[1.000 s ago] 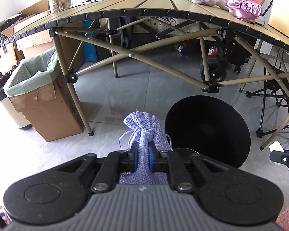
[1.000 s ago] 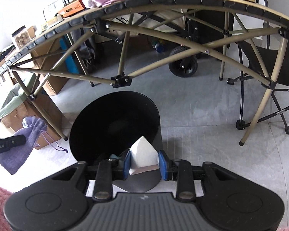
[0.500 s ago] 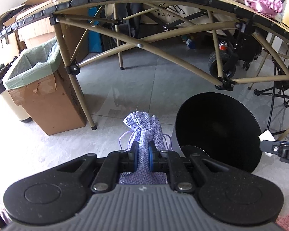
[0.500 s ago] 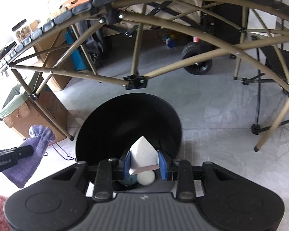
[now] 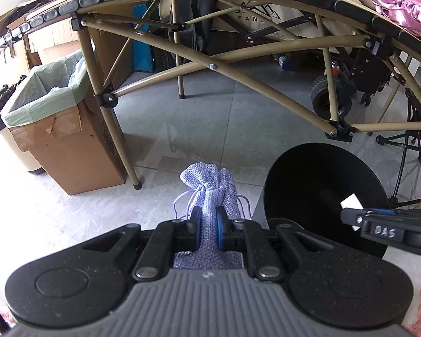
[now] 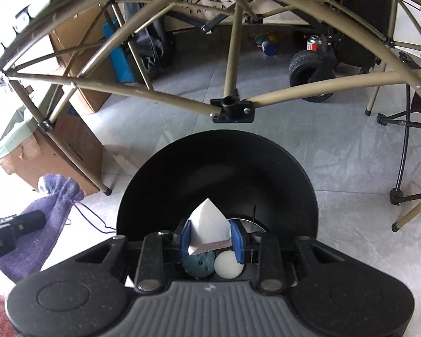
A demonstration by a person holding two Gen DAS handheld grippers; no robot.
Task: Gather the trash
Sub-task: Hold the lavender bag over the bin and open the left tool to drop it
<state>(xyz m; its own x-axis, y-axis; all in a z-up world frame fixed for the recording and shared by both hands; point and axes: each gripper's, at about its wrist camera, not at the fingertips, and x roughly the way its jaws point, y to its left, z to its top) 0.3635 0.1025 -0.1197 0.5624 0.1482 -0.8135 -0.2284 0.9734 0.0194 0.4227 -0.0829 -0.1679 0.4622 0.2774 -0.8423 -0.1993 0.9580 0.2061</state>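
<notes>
Floor bin containing two balls

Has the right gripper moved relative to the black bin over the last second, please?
Yes. The right gripper, holding the white paper, has moved forward over the black bin; the balls inside now show beneath it.

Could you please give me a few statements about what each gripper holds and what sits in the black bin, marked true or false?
1. The left gripper is shut on a purple mesh pouch. True.
2. The right gripper is empty. False: it is shut on a white folded paper.
3. The white paper is over the black bin. True.
4. The black bin is empty. False: a white ball and a teal ball lie inside.
</notes>
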